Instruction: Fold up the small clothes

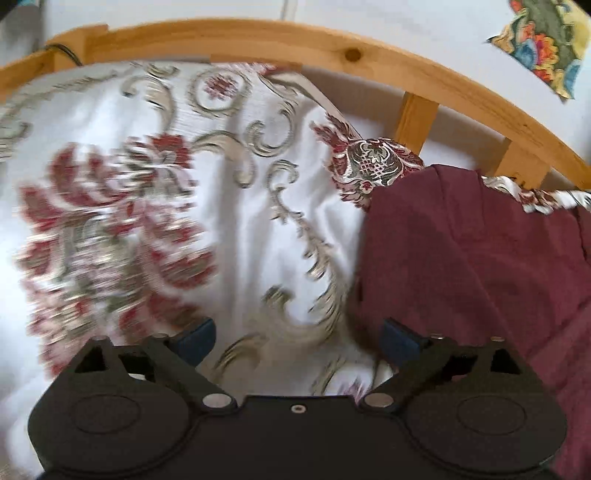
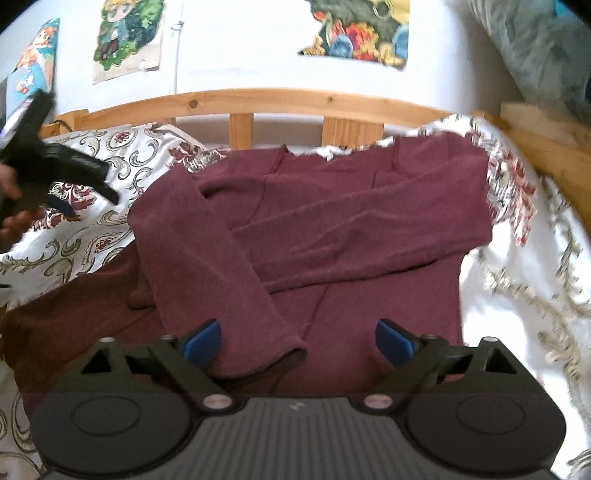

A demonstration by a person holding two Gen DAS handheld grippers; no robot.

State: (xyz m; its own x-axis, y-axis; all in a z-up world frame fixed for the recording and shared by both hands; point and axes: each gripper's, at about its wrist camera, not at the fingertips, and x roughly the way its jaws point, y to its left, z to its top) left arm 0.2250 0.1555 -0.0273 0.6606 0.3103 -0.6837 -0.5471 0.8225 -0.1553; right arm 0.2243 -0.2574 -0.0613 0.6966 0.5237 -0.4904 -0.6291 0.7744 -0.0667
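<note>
The right gripper (image 2: 298, 345) stands wide open above the cuff of a maroon sweater (image 2: 332, 221), its blue pads clear of the cloth. The sweater lies on the bed (image 2: 517, 295), both sleeves crossed over its body, collar towards the wooden headboard (image 2: 280, 99); its hem is hidden beneath the gripper. The left gripper (image 1: 298, 338) is likewise spread wide and empty, over the patterned bedspread (image 1: 236, 206), which is blurred; only the sweater's edge shows there. Posters (image 2: 127, 35) appear mainly in the right view; no writing is legible.
</note>
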